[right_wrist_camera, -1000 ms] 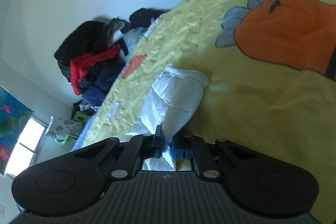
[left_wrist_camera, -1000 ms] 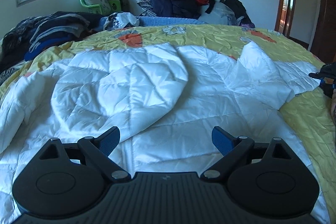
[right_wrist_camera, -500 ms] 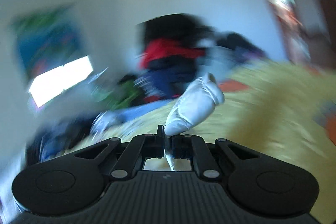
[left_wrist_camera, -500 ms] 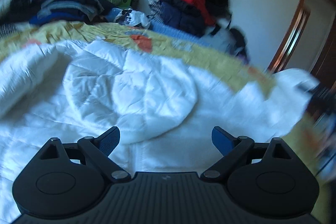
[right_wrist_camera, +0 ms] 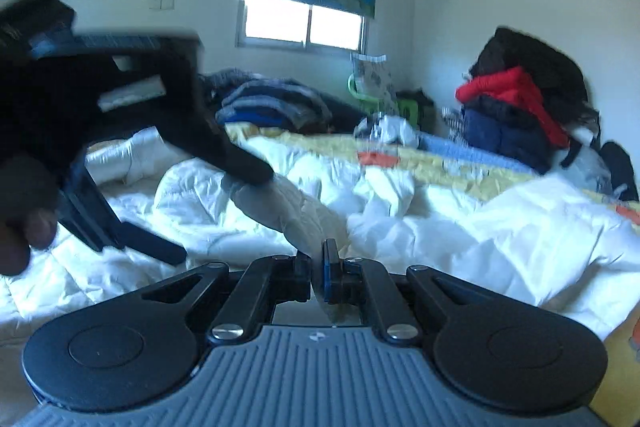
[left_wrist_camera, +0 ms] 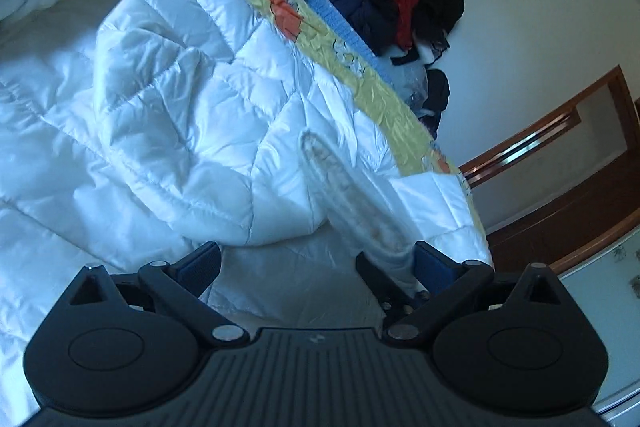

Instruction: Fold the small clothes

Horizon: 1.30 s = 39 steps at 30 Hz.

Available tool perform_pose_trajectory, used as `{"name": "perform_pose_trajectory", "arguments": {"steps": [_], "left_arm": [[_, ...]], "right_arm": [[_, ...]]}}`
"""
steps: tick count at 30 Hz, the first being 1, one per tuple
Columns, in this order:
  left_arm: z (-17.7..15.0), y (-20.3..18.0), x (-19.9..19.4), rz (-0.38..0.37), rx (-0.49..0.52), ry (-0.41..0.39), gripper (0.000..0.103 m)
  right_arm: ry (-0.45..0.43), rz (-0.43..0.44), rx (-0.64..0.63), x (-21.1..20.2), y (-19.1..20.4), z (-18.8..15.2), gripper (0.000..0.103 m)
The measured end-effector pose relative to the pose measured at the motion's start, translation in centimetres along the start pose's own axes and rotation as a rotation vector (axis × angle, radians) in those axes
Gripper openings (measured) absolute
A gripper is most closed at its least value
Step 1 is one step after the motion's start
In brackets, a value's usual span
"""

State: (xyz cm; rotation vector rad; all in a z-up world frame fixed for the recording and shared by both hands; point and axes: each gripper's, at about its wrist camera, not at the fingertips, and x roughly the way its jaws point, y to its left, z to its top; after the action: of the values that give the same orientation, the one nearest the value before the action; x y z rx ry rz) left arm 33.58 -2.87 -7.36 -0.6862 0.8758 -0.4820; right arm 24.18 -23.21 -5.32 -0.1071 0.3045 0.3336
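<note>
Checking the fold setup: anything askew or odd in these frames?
Yes. The white puffer jacket lies rumpled and bunched on the yellow bedspread, and its sleeve is pulled up, pinched in the right gripper.

The white quilted jacket (left_wrist_camera: 168, 99) is spread over the yellow bedspread (left_wrist_camera: 372, 83). The left gripper (left_wrist_camera: 316, 263) is held wide apart just above the jacket; a blurred cuff (left_wrist_camera: 352, 203), apparently a sleeve end, is seen against its right finger (left_wrist_camera: 434, 263).

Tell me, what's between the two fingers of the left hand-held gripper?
In the left wrist view, the white jacket's sleeve runs between the open fingers, near the right one.
</note>
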Motion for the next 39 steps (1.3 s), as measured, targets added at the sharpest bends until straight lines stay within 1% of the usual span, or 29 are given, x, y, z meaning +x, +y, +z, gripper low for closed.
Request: {"name": "perform_pose_trajectory", "arguments": {"steps": [5,7,9,11,13,14,15,18,19,20,21,22,23,25,27,32,37,39], "left_arm": [[0.7,-1.3,0.3,-0.010,0.026,-0.038,0.101],[0.9,-1.8,0.3,-0.009,0.047,-0.038,0.093],[1.1,-2.2,0.7,-0.003,0.053,-0.006,0.070],[1.2,-2.2,1.3,-0.011,0.028,0.046,0.067],[0.8,-2.4,1.5,-0.015,0.017,0.063,0.066],[0.6,-2.6,1.6,-0.001,0.028,0.056,0.055],[0.6,-2.7,1.6,0.014,0.037,0.047,0.036],[0.8,-2.6,2.0,0.033,0.033,0.034,0.019],[0.9,-2.7,2.2,0.051,0.049,0.025,0.017],[1.1,-2.9,2.3,0.075,0.070,0.016,0.013],[1.3,-3.2,2.3,0.103,0.096,0.009,0.012],[1.6,-3.5,2.3,0.133,0.122,0.001,0.011],[1.9,-3.8,2.1,0.159,0.149,-0.019,0.011],[2.7,-4.4,1.3,0.213,0.213,-0.076,0.011],[3.7,-4.7,0.2,0.254,0.260,-0.122,0.011],[5.6,-4.0,-2.2,0.300,0.275,-0.173,0.011],[6.9,-2.5,-3.5,0.336,0.249,-0.209,0.011],[7.4,-1.7,-3.6,0.358,0.239,-0.212,0.011]], "right_arm": [[0.009,-0.005,0.015,-0.4,0.0,-0.2,0.009],[0.016,-0.008,0.021,-0.5,0.1,-0.2,0.010],[0.015,-0.010,0.014,-0.2,0.4,-0.4,0.010],[0.009,-0.012,0.000,-0.3,0.7,-0.4,0.010],[0.007,-0.013,-0.012,-0.5,1.1,-0.5,0.010],[0.007,-0.014,-0.014,-0.4,1.1,-0.4,0.010],[0.007,-0.013,-0.014,-0.5,1.1,-0.4,0.010],[0.012,-0.014,-0.011,-0.4,1.1,-0.4,0.015],[0.015,-0.014,-0.011,0.0,1.0,-0.4,0.021],[0.016,-0.016,-0.012,-0.1,1.1,-0.4,0.022],[0.018,-0.017,-0.014,0.1,1.1,-0.4,0.026],[0.022,-0.020,-0.016,0.1,1.2,-0.4,0.042],[0.021,-0.027,-0.017,0.0,1.2,-0.4,0.067],[-0.007,-0.029,-0.013,-0.6,1.2,-0.5,0.088],[-0.039,-0.013,-0.007,-1.1,1.1,-0.6,0.088],[-0.025,-0.007,0.001,-1.1,1.0,-0.6,0.088],[-0.017,-0.006,0.013,-1.1,0.8,-0.6,0.088],[-0.012,-0.005,0.020,-1.0,0.6,-0.5,0.088]]}}
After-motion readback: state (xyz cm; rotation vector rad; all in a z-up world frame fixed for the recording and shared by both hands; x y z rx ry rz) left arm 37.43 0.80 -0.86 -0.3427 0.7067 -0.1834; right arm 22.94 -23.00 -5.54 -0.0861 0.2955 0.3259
